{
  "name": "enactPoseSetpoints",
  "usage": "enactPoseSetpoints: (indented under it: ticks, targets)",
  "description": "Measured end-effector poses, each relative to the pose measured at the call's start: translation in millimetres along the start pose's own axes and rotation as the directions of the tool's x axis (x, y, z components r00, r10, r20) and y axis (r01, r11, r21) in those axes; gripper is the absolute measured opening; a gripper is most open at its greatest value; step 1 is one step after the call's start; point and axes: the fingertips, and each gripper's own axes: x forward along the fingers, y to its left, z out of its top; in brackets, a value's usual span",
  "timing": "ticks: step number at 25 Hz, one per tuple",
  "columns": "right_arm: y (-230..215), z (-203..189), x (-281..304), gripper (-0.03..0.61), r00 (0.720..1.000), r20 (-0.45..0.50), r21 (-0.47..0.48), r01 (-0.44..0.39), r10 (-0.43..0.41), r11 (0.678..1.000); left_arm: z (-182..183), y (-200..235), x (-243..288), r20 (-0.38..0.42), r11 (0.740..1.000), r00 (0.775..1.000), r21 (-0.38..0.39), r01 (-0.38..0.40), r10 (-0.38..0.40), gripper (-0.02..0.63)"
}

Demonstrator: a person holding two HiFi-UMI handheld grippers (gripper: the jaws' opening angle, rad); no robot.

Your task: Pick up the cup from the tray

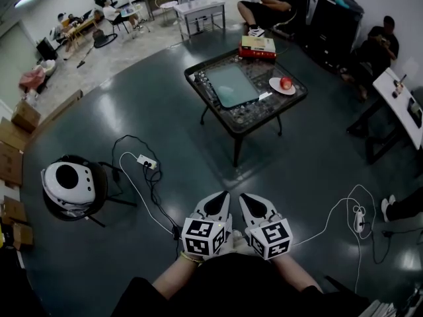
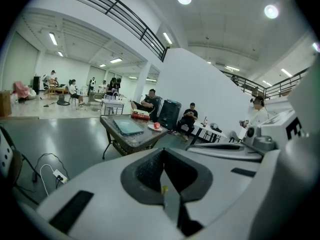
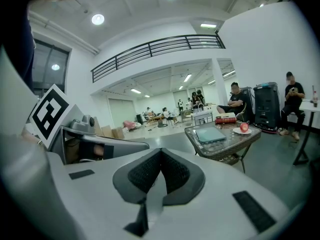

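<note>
The task is not yet begun. Your left gripper (image 1: 221, 200) and right gripper (image 1: 246, 201) are both clenched with nothing between the jaws, side by side and well apart from the worktop (image 1: 254, 114). The tray (image 1: 231, 84) lies on it; no cup can be made out there.

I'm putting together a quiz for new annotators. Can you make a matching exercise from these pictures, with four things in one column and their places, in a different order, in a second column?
Things:
1. apple
2. books
3. tray
4. power strip

Places:
A. on the floor, left of the table in the head view
B. on the white plate
C. middle of the table
D. far edge of the table

Pairs: 1-B, 2-D, 3-C, 4-A
</note>
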Motion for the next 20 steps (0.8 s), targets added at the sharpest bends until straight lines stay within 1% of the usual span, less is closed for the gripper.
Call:
enactPoseSetpoints:
  ticks: [6,12,20]
  targets:
    - [-5,0,7,0.005,1.000,-0.011,0.000,-0.013,0.013,1.000,4,9,8,0.000,1.000,1.000,0.008,-0.018,0.018,0.009]
    - [-19,4,22,0.005,1.000,-0.020,-0.004,-0.014,0.013,1.000,11,16,26,-0.001,1.000,1.000,0.018,-0.015,0.015,0.009]
    - [-43,17,56,0.005,0.999,-0.030,0.003,-0.011,0.011,1.000,32,37,58,-0.006,0.999,1.000,0.038,-0.013,0.013,0.011]
